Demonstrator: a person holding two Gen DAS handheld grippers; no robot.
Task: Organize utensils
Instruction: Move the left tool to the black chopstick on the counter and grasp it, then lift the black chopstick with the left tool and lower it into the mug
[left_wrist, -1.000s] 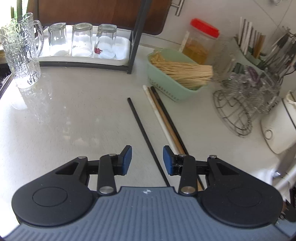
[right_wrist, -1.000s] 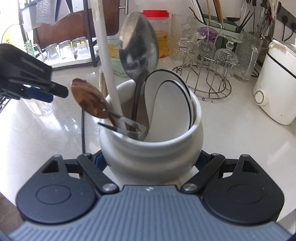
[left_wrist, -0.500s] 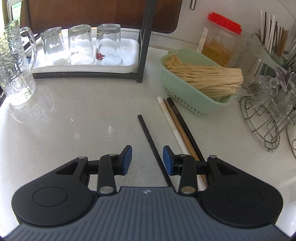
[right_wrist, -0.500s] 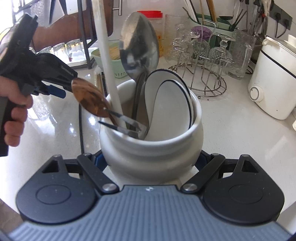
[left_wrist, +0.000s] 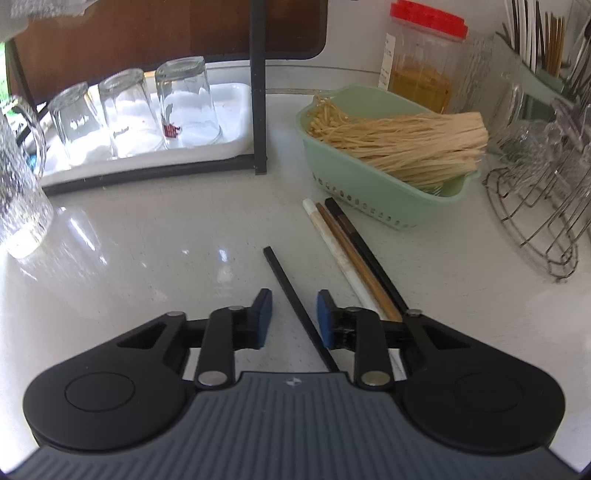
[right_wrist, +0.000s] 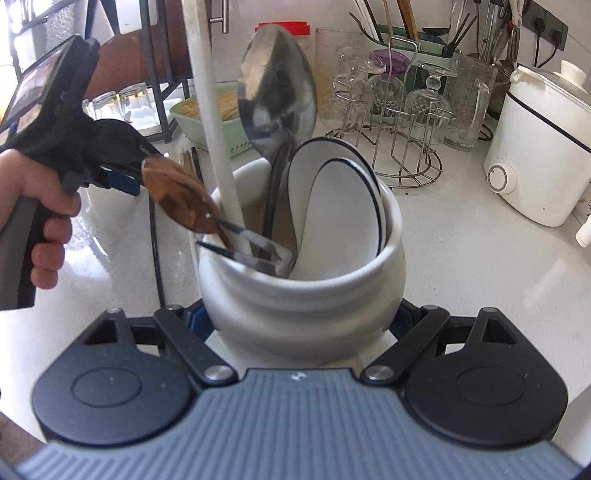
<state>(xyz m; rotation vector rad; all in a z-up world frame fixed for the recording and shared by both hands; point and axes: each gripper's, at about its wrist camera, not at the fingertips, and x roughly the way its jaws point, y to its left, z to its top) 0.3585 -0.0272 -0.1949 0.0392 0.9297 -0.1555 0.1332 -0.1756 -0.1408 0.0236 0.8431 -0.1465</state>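
Progress looks partial — the rounded white ceramic crock (right_wrist: 301, 280) already holds a large steel spoon (right_wrist: 277, 92), a brown wooden spoon (right_wrist: 181, 197), white ceramic spoons (right_wrist: 340, 199) and a white chopstick (right_wrist: 210, 110), while four remain on the white tabletop (left_wrist: 129, 258). The right claw (right_wrist: 301, 317) is clamped around the crock's base. The left claw (left_wrist: 293, 314), spread, straddles a thin black chopstick (left_wrist: 291, 295) — matte, straight, lying flat; white, brown and dark chopsticks (left_wrist: 351, 254) lie together just beside it
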